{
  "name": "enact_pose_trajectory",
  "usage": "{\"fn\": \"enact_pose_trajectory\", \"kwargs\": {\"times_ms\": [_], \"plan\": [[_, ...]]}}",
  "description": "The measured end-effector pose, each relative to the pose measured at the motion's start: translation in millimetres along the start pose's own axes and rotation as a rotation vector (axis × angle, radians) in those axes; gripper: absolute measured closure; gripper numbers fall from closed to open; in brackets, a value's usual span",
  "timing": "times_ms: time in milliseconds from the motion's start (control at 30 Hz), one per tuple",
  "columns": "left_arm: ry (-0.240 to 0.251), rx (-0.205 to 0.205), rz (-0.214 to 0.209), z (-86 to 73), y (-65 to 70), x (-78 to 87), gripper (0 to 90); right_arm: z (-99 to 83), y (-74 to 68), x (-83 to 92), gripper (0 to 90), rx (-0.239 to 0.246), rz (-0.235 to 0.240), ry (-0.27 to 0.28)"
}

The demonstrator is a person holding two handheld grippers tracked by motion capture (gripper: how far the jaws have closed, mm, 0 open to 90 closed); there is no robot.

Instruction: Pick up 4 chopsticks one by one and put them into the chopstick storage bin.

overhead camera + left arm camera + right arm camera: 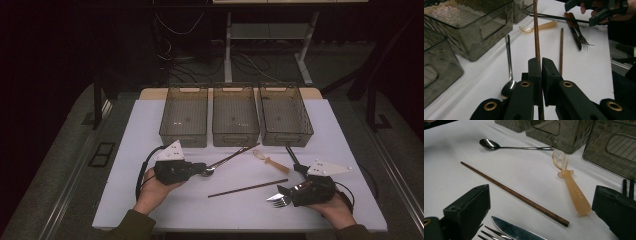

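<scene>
Your left gripper (541,65) pinches 1 brown chopstick (536,32) at its very end, pointing to 12 o'clock toward the bins (236,120), so a quick swing could make it slip out, while your right gripper (541,202) is spread wide.
</scene>
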State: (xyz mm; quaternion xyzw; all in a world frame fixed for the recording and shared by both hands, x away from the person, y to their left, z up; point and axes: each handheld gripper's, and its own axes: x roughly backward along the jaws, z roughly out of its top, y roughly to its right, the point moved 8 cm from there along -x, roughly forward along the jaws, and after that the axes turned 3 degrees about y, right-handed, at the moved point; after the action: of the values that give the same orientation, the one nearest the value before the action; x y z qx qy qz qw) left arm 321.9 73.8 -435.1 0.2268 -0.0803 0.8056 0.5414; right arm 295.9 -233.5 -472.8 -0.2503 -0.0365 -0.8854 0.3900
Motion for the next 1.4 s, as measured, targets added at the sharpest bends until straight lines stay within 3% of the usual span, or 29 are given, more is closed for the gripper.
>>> {"fn": "enact_pose_trajectory", "kwargs": {"times_ms": [400, 900, 1400], "plan": [[0.001, 0.015, 0.058, 0.6, -18.0, 13.4, 85.8, 0.2, -0.2, 0.3, 2.0, 0.001, 0.0, 0.0], [0.015, 0.08, 0.125, 4.0, -47.3, 29.5, 85.8, 0.5, 0.0, 2.6, 2.0, -0.003, -0.006, 0.009], [0.018, 0.119, 0.221, 25.5, -84.0, 38.4, 85.9, 0.7, -0.1, 2.7, 2.0, -0.001, -0.01, 0.01]]}}
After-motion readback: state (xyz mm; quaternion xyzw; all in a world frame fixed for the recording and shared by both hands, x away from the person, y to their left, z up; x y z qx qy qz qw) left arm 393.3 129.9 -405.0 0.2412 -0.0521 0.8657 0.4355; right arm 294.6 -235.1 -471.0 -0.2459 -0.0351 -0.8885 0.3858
